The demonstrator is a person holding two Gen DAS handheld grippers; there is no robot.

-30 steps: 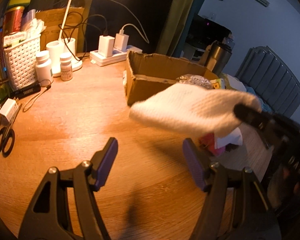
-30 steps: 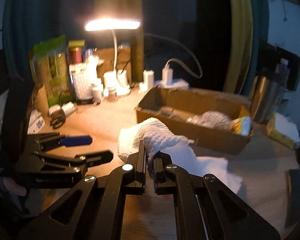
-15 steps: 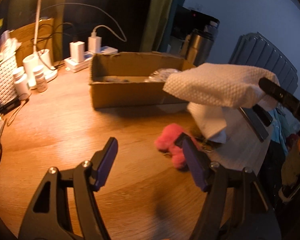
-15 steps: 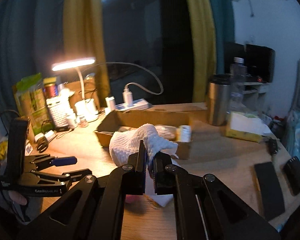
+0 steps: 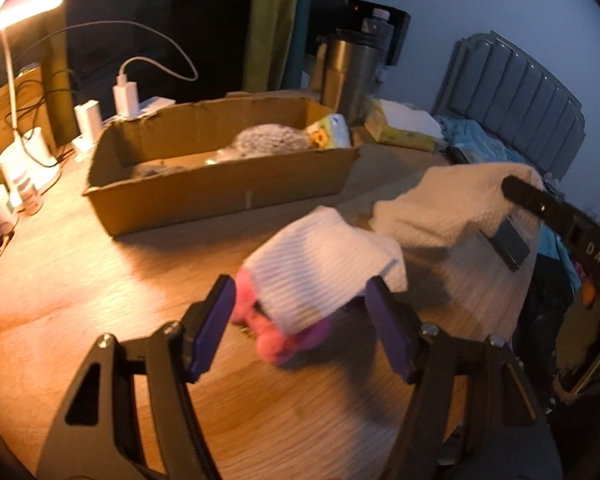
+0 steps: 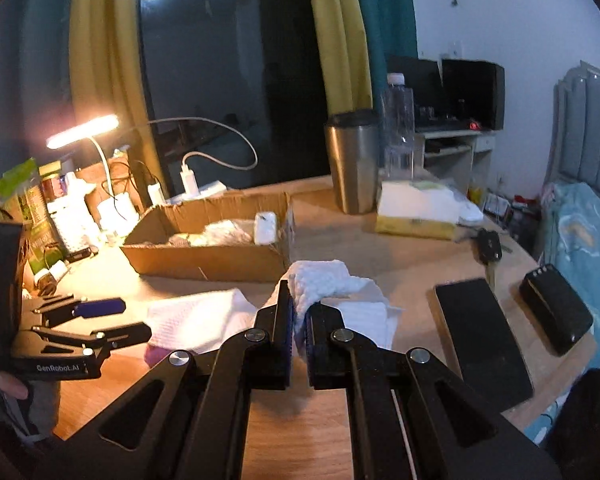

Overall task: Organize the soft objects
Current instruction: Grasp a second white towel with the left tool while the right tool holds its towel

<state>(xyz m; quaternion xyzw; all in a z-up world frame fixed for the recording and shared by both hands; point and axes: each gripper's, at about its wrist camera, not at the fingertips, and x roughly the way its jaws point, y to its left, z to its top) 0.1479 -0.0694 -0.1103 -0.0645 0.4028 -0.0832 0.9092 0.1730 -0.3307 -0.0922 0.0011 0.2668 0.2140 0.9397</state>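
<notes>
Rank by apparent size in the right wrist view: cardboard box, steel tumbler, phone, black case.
1. Cardboard box
2. Phone, though it lies nearer the camera, so its lead over the tumbler is unsure
3. Steel tumbler
4. Black case

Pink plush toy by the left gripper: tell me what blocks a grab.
A white cloth lies draped over the pink plush toy, covering its top; the open left gripper faces both. Only pink edges show.

Black grippers [image 5: 300,320], purple-padded jaws
</notes>
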